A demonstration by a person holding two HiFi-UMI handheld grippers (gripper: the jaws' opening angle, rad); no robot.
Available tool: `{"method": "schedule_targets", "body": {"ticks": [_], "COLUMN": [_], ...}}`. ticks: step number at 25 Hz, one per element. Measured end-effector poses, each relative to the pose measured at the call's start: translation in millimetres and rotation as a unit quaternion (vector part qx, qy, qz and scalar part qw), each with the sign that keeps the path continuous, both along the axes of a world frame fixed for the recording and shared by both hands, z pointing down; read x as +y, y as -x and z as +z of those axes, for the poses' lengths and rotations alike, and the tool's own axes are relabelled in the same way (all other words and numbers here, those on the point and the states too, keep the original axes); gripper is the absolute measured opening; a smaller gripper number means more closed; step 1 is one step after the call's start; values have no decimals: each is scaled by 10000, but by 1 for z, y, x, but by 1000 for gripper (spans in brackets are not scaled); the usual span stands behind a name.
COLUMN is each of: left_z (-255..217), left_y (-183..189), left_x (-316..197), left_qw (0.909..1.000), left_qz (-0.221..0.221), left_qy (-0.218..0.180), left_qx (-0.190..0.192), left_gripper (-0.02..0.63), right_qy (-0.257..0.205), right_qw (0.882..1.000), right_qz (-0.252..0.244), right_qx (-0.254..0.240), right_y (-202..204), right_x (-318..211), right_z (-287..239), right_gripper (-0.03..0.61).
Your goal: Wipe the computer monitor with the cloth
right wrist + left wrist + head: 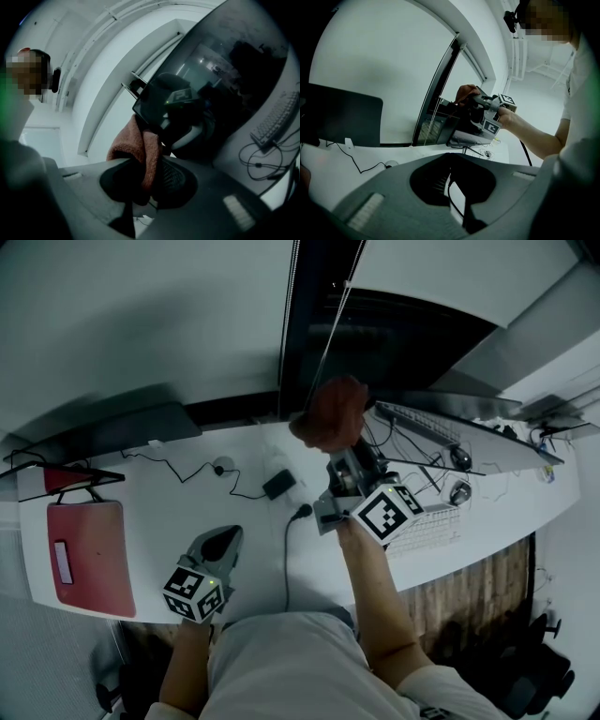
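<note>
The person's right gripper (340,450) is pinching a rust-brown terry cloth (330,413) between its jaws. The right gripper view shows a gathered fold of the cloth (136,154) clamped there, with a rounded bunch standing free beyond the tips. That bunch is sitting at the left edge of the wide black computer monitor (412,329) at the far side of the white bench (187,507), seemingly touching the corner of the dark screen (234,70). The left gripper (225,540) is hanging low over the near edge of the bench, well apart from the monitor. Its jaws are pressed together at the tips with nothing between them, and only bench and a black cable (457,199) are showing through the hollow behind them (450,157). A flat red folder (89,554) is lying at the far left, and a white keyboard (427,531) is resting to the right under the right arm. The cloth is probably behaving as light, soft and limp, so holding it by a bunched fold seems sensible, leaving a padded lump ahead of the hard jaws. The screen is likely stiff but easily marked, and the monitor may be rocking on its stand under pressure, so gentle, even strokes with only fabric touching the glass look advisable.
</note>
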State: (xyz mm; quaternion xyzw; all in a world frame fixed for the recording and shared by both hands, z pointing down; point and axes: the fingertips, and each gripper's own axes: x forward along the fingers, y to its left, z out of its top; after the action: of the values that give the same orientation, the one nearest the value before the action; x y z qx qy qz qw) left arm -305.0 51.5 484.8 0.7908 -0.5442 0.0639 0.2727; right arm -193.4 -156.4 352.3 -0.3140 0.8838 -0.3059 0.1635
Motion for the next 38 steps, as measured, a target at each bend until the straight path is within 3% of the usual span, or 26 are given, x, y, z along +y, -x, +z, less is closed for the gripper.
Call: {"method": "schedule_targets", "body": {"ticks": [10,24,38], "left_z": [8,25,42], "left_y": [0,5,-6], "left_x": [2,17,32], "left_qw": [10000,9990,9961], "left_qz": [20,-275,-547], "left_qy": [86,362,682], "left_qx": [33,-51,-118], "left_gripper": [9,9,9], "right_qy": [609,1553,2514], "right_qw": [9929,9773,9605], "right_qz": [188,251,230], "right_qx": [-1007,-1422,-1167], "right_y": [-11,-15,-13], "right_x": [-9,-15,-22], "right_z": [18,95,198], "right_gripper": [92,92,92]}}
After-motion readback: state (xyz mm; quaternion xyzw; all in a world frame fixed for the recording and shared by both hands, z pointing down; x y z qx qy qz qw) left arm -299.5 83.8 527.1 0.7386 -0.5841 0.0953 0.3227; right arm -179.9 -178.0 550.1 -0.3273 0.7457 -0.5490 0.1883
